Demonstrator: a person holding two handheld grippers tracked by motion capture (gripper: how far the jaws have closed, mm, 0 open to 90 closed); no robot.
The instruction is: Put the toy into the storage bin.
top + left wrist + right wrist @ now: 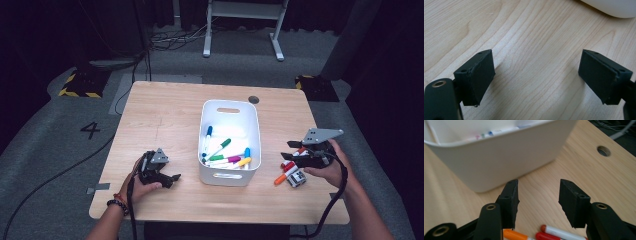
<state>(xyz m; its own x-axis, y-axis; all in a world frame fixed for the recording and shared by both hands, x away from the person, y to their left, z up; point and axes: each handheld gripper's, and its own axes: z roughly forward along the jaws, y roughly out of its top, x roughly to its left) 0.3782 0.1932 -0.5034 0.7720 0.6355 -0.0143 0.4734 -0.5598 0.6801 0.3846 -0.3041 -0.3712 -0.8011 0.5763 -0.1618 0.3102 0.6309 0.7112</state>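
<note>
The only legible writing is a black numeral "4" marked on the grey floor at the left of the high view; no brand or label can be read on the markers or on the bin.

A white plastic bin with a handle slot in each end wall is seen at the centre of the wooden table. Inside it several markers are lying — white barrels with blue, green, purple and yellow caps. At the lower right of the high view, well apart from the bin's right wall, a small heap of loose markers is found on the tabletop, capped in red and orange.

The right gripper is held over this heap, its jaws parted and nothing between them; in the right gripper view the red-capped marker and the orange-capped marker are seen at the lower edge, just below the pads and untouched.

The left gripper is rested at the lower left of the table, near the bin — released, with bare wood between its pads.
</note>
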